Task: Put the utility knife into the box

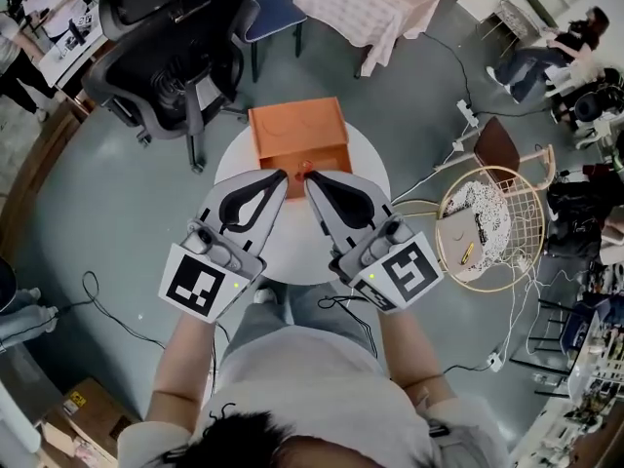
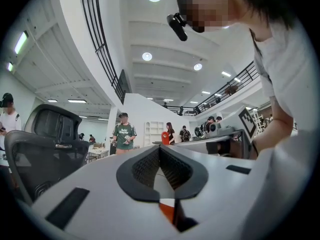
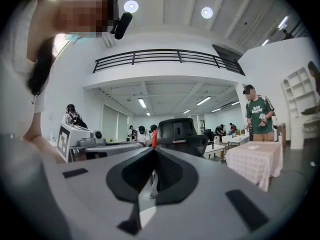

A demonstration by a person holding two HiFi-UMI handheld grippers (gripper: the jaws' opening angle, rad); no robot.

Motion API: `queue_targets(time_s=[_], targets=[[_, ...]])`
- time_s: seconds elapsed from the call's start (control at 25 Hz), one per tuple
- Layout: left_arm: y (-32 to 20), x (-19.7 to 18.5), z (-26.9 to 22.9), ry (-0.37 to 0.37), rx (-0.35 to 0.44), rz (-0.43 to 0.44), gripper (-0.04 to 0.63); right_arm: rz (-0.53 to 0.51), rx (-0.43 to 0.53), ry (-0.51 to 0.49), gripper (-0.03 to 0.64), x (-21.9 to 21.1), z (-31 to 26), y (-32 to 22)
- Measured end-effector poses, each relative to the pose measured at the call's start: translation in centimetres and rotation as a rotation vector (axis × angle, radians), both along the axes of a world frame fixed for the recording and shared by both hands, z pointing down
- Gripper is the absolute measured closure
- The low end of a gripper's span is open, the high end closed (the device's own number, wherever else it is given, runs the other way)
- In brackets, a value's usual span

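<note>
An orange box point(image 1: 297, 130) with its lid down stands at the far edge of a small round white table point(image 1: 292, 247). Both grippers hover over the table with their tips close together just in front of the box. My left gripper point(image 1: 283, 174) point(image 2: 160, 147) is shut with nothing in it. My right gripper point(image 1: 310, 176) point(image 3: 153, 149) is shut, and a small red end of the utility knife point(image 1: 304, 170) point(image 3: 154, 139) point(image 2: 165, 137) sticks up from its tips. A pale strip of the knife shows between the jaws; the rest is hidden.
A black office chair point(image 1: 166, 57) stands beyond the table at the left, and a table with a checked cloth point(image 1: 366, 3) beyond it. A round wire basket point(image 1: 492, 227) sits on the floor at the right. Cables point(image 1: 107, 310) lie on the floor. People stand in the background.
</note>
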State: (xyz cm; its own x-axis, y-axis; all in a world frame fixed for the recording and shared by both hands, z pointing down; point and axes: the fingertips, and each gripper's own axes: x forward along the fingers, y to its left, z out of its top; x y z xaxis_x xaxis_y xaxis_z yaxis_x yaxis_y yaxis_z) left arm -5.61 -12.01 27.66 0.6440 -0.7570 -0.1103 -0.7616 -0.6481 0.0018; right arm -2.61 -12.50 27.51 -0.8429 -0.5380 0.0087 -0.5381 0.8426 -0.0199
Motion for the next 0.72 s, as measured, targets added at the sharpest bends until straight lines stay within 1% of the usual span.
queue_targets(time_s=[0.32, 0.72], targets=[[-3.5, 0.0, 0.5, 0.033, 0.000, -0.091, 0.586, -0.084, -0.052, 0.047, 0.609, 0.0, 2.7, -4.2], [-5.9, -0.4, 2.2, 0.036, -0.007, -0.190, 0.586, -0.169, -0.134, 0.141, 0.609, -0.1, 9.2, -7.7]])
